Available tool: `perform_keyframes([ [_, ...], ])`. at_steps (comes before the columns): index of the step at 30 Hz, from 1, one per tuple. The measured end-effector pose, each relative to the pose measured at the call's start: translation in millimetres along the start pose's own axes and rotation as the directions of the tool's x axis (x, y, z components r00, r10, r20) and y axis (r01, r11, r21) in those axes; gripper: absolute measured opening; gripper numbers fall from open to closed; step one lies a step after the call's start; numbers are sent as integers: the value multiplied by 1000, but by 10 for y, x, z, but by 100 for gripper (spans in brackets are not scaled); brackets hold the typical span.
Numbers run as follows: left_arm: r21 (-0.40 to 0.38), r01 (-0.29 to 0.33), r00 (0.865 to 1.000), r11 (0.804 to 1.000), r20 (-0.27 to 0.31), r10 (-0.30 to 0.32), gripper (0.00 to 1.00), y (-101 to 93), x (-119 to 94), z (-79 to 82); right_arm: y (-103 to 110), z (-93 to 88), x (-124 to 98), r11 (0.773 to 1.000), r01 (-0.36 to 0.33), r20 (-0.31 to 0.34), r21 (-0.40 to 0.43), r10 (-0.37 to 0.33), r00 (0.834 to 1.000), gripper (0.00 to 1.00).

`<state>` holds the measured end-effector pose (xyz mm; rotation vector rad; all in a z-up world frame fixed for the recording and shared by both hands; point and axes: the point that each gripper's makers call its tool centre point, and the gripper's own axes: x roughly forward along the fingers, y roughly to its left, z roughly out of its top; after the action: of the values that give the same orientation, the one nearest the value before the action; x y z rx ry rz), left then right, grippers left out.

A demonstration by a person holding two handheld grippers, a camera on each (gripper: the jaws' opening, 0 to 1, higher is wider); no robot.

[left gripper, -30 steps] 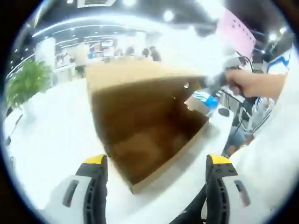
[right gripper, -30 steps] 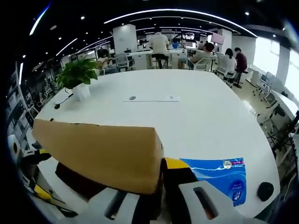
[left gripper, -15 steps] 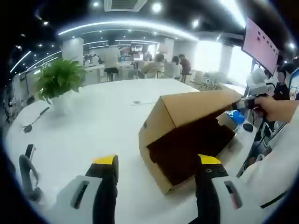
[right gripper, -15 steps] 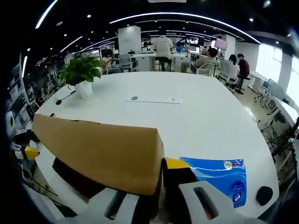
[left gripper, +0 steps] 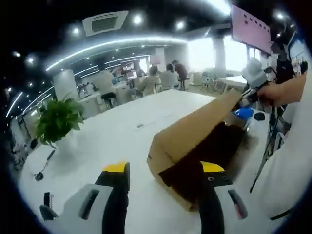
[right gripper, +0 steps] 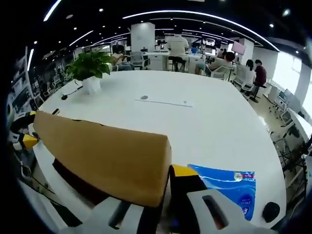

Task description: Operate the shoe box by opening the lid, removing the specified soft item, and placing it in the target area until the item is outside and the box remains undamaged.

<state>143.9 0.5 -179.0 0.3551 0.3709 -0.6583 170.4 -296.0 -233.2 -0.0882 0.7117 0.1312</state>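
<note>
A brown cardboard shoe box (left gripper: 183, 146) lies on the white table (left gripper: 112, 141) with its lid (left gripper: 204, 122) lifted at a slant. My right gripper (left gripper: 249, 78), held by a hand, is shut on the lid's far edge. In the right gripper view the lid (right gripper: 102, 156) runs leftward from between the jaws of my right gripper (right gripper: 165, 183). My left gripper (left gripper: 163, 170) is open just in front of the box's dark open side, holding nothing. Its yellow tip (right gripper: 27, 141) peeks in at the left of the right gripper view. The box's inside is too dark to make out.
A blue packet (right gripper: 229, 187) lies flat on the table beside the box, also visible past the lid (left gripper: 243, 113). A potted plant (right gripper: 90, 66) stands at the table's far side. A paper strip (right gripper: 163, 101) lies mid-table. People sit at desks behind.
The left gripper view has swung from looking down into the box to a low side-on look at it. The right gripper still holds the lid raised, nearly unmoved.
</note>
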Motion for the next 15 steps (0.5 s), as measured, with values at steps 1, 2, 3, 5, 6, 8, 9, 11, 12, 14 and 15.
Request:
perform_keyframes([
  [1, 63, 31, 999, 998, 10, -32, 56, -9, 26, 65, 0, -5, 5, 1000, -3, 0, 1, 3, 1000, 2],
  [2, 81, 49, 999, 996, 8, -50, 56, -21, 34, 82, 2, -17, 12, 1000, -7, -5, 3, 7, 1000, 2],
  [3, 98, 54, 998, 994, 15, -56, 56, -19, 40, 114, 4, -28, 19, 1000, -9, -10, 4, 9, 1000, 2],
  [5, 145, 96, 994, 985, 39, -102, 56, -61, 38, 208, 6, -38, 27, 1000, -11, -16, 0, 11, 1000, 2],
  [6, 160, 100, 993, 982, 45, -109, 56, -64, 28, 239, 8, -35, 28, 1000, -14, -15, -1, 14, 1000, 2],
  [8, 209, 121, 991, 970, 33, -131, 55, -81, 17, 262, 11, -46, 31, 1000, -18, -20, -9, 17, 1000, 2],
  [9, 225, 128, 991, 966, 17, -135, 54, -81, 18, 244, 11, -51, 32, 1000, -18, -20, -10, 18, 1000, 2],
  [11, 268, 152, 988, 951, -23, -152, 52, -96, 53, 196, 18, -66, 42, 1000, -21, -21, -12, 21, 1000, 2],
  [12, 284, 158, 987, 946, -29, -157, 49, -104, 68, 181, 22, -81, 46, 1000, -20, -25, -12, 20, 999, 2],
  [14, 338, 157, 987, 928, -42, -152, 46, -99, 94, 156, 33, -101, 48, 1000, -21, -29, -7, 21, 999, 3],
  [15, 349, 167, 986, 922, -46, -161, 46, -124, 104, 149, 34, -119, 57, 1000, -19, -35, 1, 19, 999, 3],
])
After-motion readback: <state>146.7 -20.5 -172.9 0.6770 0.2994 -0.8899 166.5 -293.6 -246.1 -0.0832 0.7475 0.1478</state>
